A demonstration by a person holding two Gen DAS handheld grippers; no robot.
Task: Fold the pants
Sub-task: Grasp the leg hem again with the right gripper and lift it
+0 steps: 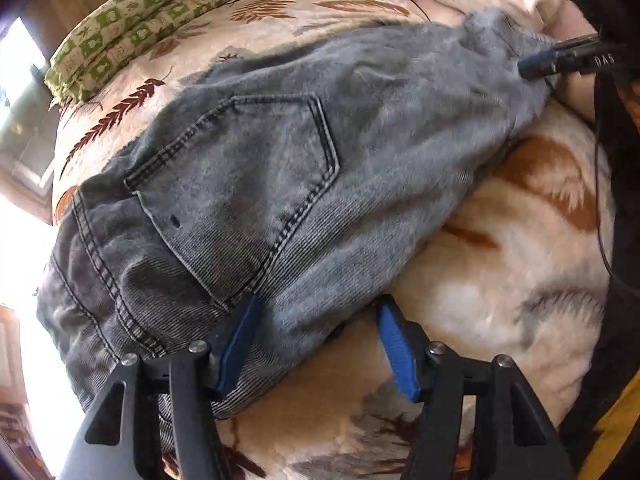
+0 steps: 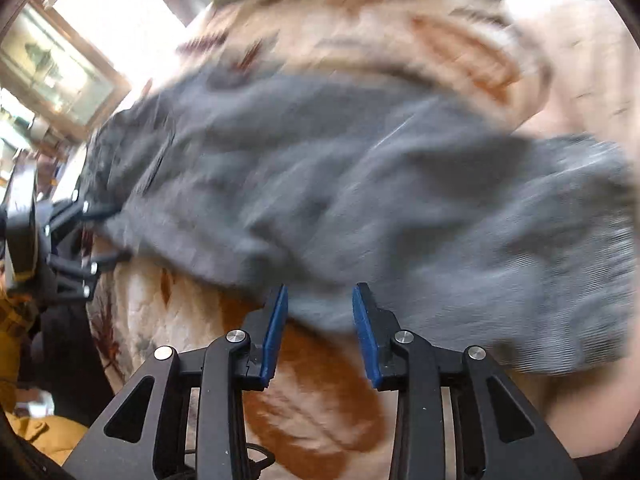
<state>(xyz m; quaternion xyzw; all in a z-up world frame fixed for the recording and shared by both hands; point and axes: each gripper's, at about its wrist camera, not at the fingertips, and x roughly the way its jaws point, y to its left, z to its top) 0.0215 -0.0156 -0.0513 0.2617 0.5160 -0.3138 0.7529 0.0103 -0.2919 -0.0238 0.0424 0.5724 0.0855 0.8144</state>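
**Denim at both ends, nothing pinched**

Blue-padded fingers of the left gripper (image 1: 316,312) stand wide apart over the near edge of the pants (image 1: 280,168), one pad resting on the fabric just below the back pocket (image 1: 240,184), the other off the cloth above the blanket (image 1: 500,264). Nothing is clamped between them. Judging by that straddle, the tool is lined up to bite the seat edge.

In its own view the right gripper (image 2: 320,300) has its pads parted moderately, with the hem edge of the grey denim lying just at the tips; motion blur hides whether cloth sits between them, but the gap reads as open. The left view shows it at the far leg end, too small to judge.

Between the two tools the pants lie stretched across the feather-print blanket, waistband toward the left. A green-patterned cloth (image 1: 148,20) sits well apart at the head of the bed.
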